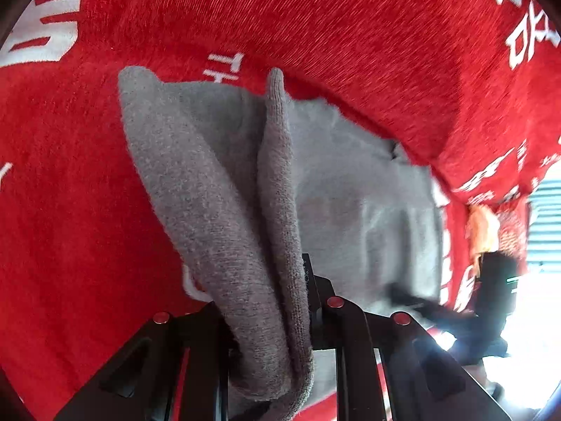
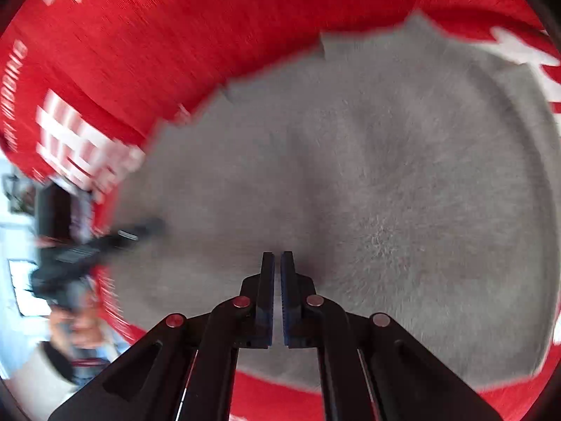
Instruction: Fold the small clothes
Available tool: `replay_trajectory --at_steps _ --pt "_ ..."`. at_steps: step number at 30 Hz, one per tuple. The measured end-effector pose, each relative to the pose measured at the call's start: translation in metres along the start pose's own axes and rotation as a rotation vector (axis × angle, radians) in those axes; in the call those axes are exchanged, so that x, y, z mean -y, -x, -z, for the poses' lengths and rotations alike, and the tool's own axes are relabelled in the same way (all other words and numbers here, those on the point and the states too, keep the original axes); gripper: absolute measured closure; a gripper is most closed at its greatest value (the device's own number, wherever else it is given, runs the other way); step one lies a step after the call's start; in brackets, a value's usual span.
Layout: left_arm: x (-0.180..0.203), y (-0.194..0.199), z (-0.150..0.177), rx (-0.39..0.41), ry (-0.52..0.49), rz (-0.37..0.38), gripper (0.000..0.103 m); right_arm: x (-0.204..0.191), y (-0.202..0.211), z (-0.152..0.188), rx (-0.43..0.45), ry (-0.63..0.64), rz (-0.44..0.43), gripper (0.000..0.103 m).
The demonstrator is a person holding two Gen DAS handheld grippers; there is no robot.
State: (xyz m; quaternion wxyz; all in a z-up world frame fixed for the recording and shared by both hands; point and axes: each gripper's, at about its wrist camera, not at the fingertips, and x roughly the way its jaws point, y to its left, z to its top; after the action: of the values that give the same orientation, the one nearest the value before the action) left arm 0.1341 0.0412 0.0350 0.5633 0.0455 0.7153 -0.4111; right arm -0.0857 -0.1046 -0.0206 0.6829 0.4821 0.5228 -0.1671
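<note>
A small grey knit garment lies on a red cloth with white lettering. My left gripper is shut on a bunched edge of the garment, which it holds lifted so the fabric hangs in folds over the fingers. In the right wrist view the garment fills the middle, spread flat and blurred. My right gripper hovers just above it, jaws nearly closed with a thin gap and nothing between them. It also shows in the left wrist view at the garment's right edge.
The red cloth covers the surface all around the garment. Its edge falls off at the right of the left wrist view, with a bright window area beyond. The person's hand and left gripper appear blurred at the left.
</note>
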Motion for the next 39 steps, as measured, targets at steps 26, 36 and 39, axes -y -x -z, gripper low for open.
replay_trajectory --at_steps 26,36,39 --pt "0.3 -0.152 0.042 -0.085 -0.548 -0.21 0.053 0.163 0.074 0.013 0.121 -0.349 -0.322 0.095" --pt "0.311 -0.082 0.048 0.044 -0.565 -0.156 0.039 0.204 0.075 0.017 0.208 -0.57 -0.635 0.047" --pt "0.268 -0.073 0.039 0.07 -0.442 -0.269 0.039 0.213 0.067 0.008 0.205 -0.633 -0.771 0.037"
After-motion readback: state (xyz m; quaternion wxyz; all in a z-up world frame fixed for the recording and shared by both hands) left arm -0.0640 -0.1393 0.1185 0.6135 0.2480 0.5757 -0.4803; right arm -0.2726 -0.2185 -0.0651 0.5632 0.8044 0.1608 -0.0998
